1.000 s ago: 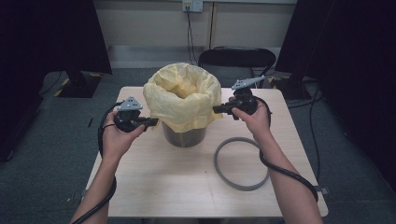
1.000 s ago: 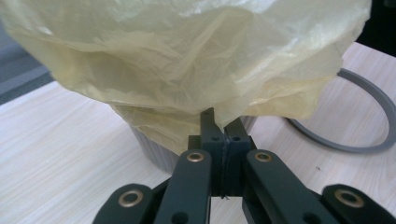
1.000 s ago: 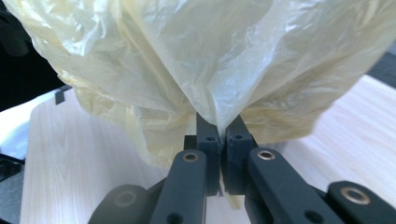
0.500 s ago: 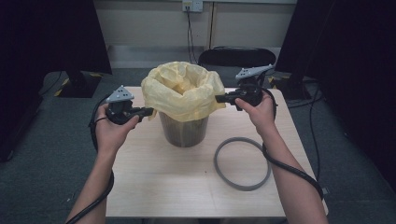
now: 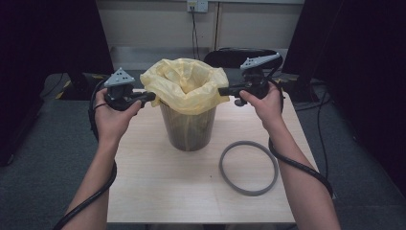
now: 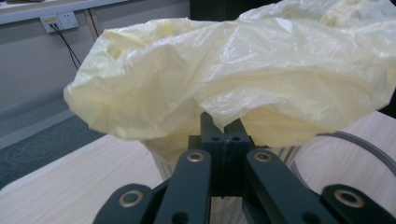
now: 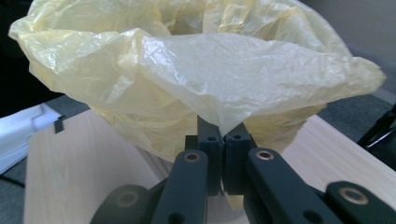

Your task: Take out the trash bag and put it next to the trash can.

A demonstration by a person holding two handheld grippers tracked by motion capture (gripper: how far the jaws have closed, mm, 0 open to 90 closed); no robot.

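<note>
My left gripper [image 5: 152, 97], at the left of the high view, is clenched on the hem of the yellow bag [image 5: 184, 84]; in the left gripper view its jaws meet flat together at the bottom centre with the plastic [image 6: 243, 79] pinched at their tips. The bag sits at the upper centre of the high view, lining a dark bin [image 5: 187, 129] that stands upright on the wooden table [image 5: 158, 187], its long axis vertical and its mouth facing up. The bag's rim is folded out over the bin's lip and drawn out sideways toward both hands. My right gripper [image 5: 222, 91], right of the bag, is likewise closed on the opposite edge; in the right gripper view the film [image 7: 243, 74] comes to a point between the shut jaws.

The high view shows a grey ring [image 5: 248, 167] lying flat on the table at lower right of the bin, apart from it. The left gripper view catches an arc of that ring [image 6: 364, 144] at its right edge, plus a wall socket [image 6: 60, 21] at upper left.
</note>
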